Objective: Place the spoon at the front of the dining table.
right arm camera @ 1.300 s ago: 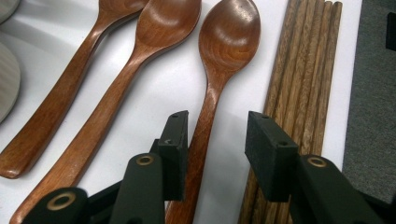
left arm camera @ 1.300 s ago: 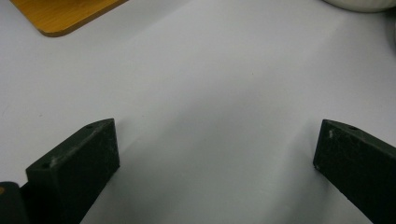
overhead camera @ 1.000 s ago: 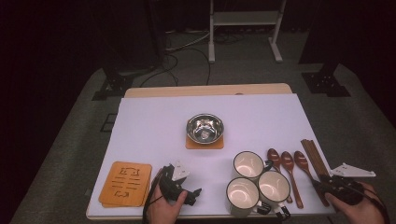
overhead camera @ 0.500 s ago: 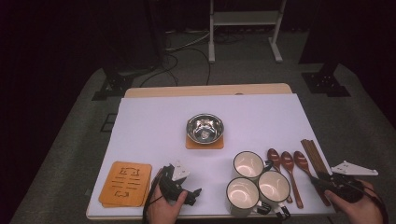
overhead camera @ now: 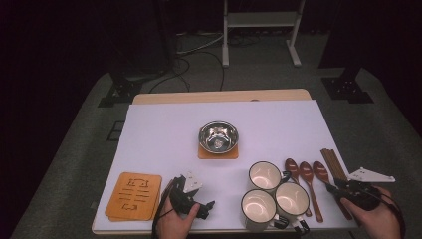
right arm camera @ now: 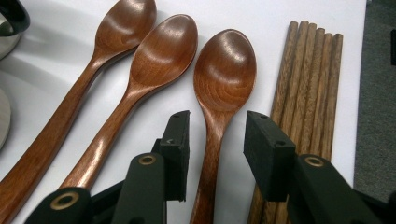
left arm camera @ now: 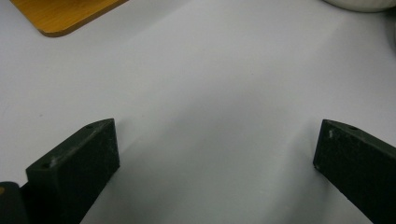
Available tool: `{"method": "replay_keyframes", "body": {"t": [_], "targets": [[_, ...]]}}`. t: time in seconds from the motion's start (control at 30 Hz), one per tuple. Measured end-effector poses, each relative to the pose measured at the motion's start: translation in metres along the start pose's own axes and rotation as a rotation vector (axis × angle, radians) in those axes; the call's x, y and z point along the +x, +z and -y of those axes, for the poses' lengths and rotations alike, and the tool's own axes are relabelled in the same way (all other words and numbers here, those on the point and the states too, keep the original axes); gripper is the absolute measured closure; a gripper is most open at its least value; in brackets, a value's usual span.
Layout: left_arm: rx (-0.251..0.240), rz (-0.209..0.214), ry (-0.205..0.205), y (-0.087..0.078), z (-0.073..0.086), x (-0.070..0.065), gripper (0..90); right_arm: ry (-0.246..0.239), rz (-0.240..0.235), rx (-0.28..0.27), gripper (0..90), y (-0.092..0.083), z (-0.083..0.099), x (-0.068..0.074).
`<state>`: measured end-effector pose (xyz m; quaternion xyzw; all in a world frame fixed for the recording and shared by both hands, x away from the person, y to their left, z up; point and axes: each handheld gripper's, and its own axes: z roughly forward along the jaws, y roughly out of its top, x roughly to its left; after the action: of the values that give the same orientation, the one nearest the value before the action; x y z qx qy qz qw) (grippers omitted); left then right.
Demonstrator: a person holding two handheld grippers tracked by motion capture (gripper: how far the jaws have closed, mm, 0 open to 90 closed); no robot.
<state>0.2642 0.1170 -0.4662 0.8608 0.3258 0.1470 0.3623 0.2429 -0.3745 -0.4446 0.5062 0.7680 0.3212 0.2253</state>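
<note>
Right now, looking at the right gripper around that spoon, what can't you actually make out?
- Right gripper view: the right gripper straddles the rightmost wooden spoon; whether its pads touch the handle is unclear.
- The handle's end is cut off by the bottom edge.
- Chopsticks: lower ends are hidden behind the jaw.
- High view: that gap is too small.

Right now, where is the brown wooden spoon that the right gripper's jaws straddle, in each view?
High view: the rightmost brown wooden spoon, beside the wooden chopsticks.
Right gripper view: centre, handle between the open jaws.
Left gripper view: not in it.
Shared landmark: the chopsticks.
</note>
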Motion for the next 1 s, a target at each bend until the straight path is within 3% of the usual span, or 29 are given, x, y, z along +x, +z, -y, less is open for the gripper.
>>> {"method": "replay_keyframes", "body": {"t": [0.8,1.0], "targets": [[0.000,0.000,0.000,0.0000,0.0000,0.0000,0.0,0.003,0.022,0.041,58.9,0.0095,0.0029,0.0037],[0.000,0.000,0.000,0.0000,0.0000,0.0000,0.0,0.005,-0.001,0.038,67.2,0.0091,0.0026,0.0041]]}}
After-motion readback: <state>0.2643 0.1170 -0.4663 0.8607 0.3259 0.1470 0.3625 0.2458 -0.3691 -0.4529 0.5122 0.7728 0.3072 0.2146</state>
